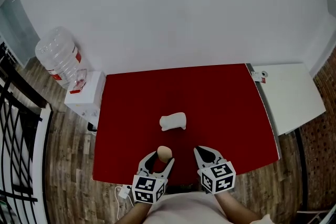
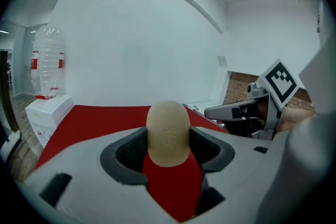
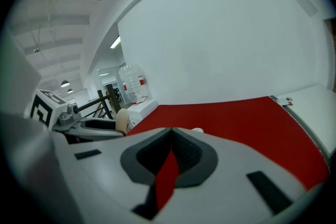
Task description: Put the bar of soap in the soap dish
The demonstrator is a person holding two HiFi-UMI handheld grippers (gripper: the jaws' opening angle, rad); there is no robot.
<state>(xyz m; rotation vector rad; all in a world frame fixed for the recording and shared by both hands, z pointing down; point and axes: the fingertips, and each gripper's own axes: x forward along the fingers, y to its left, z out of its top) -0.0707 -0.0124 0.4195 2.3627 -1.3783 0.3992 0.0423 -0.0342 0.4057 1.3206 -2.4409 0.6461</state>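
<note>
A tan, oval bar of soap (image 1: 164,153) stands upright between the jaws of my left gripper (image 1: 159,161), which is shut on it near the front edge of the red table (image 1: 220,97). In the left gripper view the soap (image 2: 168,134) fills the gap between the dark pads. The white soap dish (image 1: 173,121) lies on the table just beyond the soap, a short way off. My right gripper (image 1: 206,155) hovers to the right of the soap, shut with nothing in it, and its jaw tips meet in the right gripper view (image 3: 170,131). A sliver of the dish (image 3: 197,130) peeks over them.
A white water dispenser (image 1: 84,93) with a clear bottle (image 1: 58,56) stands off the table's left rear corner. A white table (image 1: 290,95) adjoins the right side. Black railing (image 1: 16,128) runs along the far left. A cable and plug (image 1: 124,192) lie on the wooden floor.
</note>
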